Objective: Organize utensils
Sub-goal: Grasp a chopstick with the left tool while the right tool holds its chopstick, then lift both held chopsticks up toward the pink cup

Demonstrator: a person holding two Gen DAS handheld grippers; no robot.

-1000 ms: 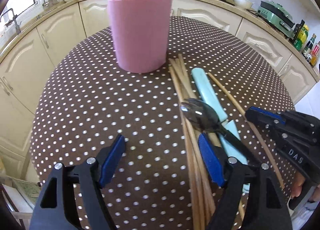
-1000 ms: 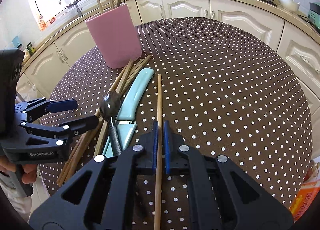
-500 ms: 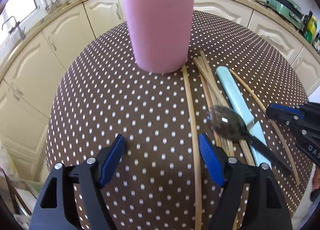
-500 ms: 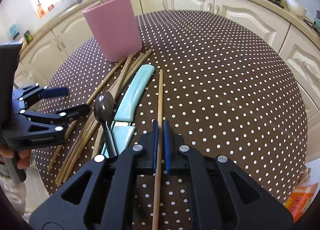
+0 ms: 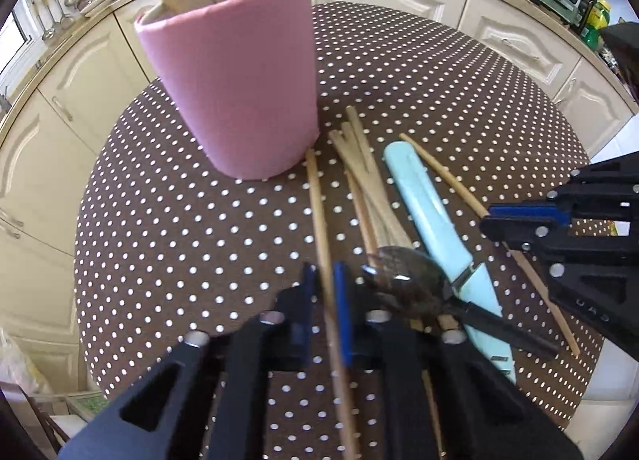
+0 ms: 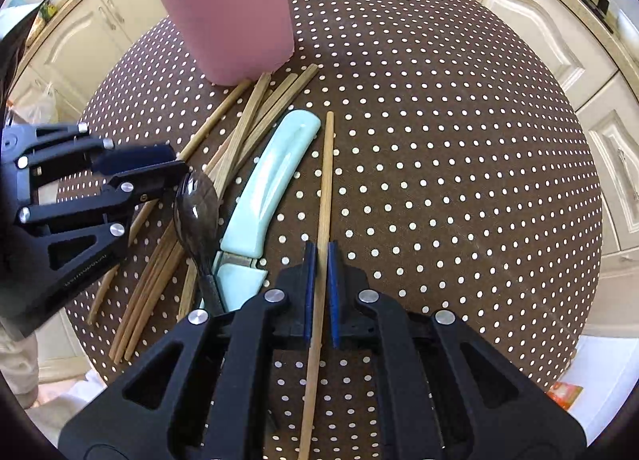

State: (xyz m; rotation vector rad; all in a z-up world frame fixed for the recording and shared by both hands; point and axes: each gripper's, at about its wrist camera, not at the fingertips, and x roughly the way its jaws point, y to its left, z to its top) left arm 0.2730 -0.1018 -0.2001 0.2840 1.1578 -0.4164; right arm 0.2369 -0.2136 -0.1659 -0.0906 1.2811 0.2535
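wooden chopstick [image 6: 324,196] pinched in the right hand-held gripper [image 6: 320,292], another chopstick [image 5: 319,220] pinched in the left hand-held gripper [image 5: 328,312], bare dotted surface [image 6: 459,180] at three o'clock.

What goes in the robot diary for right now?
left gripper: shut on chopstick | right gripper: shut on other chopstick | pink cup: upright

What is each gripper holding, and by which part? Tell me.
The left gripper clamps one chopstick partway along its shaft. The right gripper clamps a separate chopstick, also partway along the shaft, not at a tip.
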